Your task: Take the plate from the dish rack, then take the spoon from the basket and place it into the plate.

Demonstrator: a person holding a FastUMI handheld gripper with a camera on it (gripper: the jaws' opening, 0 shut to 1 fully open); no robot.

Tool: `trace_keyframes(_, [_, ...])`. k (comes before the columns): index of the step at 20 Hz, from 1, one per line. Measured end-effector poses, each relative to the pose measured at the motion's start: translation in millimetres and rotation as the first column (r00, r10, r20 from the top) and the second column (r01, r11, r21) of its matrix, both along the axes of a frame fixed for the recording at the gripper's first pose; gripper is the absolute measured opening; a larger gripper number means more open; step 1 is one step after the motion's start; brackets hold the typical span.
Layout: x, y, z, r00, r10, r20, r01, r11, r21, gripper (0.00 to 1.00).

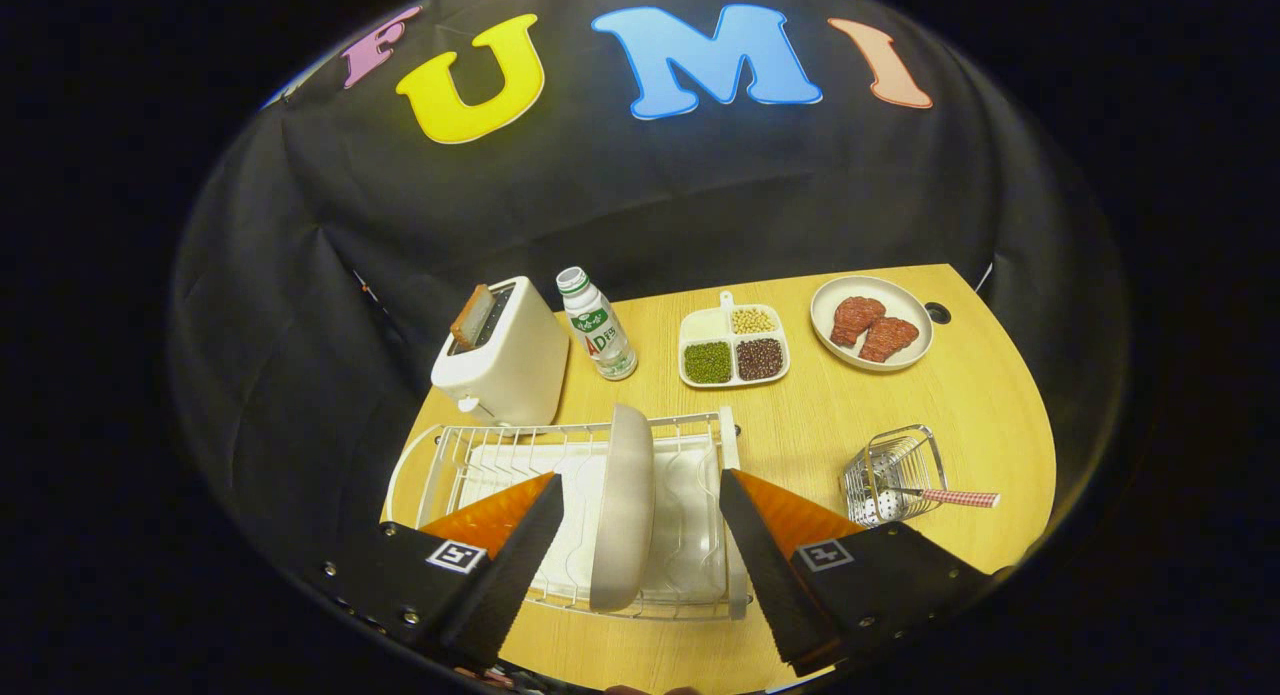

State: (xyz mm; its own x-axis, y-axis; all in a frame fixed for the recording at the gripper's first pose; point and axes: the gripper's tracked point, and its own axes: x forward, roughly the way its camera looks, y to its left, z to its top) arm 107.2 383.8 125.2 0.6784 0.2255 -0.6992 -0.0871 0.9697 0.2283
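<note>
Grey and standing on edge in the white wire dish rack (470,465), the plate (622,510) sits between the fingers of the gripper (640,535), which are spread wide on either side of it and hold nothing. To the right of the rack the spoon (945,496) lies in a small wire basket (895,475), its checked handle sticking out, while beyond the rack stand a toaster (505,355), a bottle (597,325) and a tray of beans (733,347). If the fingers close off-centre on the curved rim, the plate could slip or catch on the wires and drag the rack.
</note>
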Motion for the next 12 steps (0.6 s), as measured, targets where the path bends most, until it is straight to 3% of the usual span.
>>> trace_keyframes(5, [9, 14, -36, 0.993, -0.007, -0.120, 0.004, 0.999, -0.032, 0.97])
trace_keyframes(12, [16, 21, -73, 0.979, -0.030, -0.200, 0.016, 0.997, -0.072, 0.93])
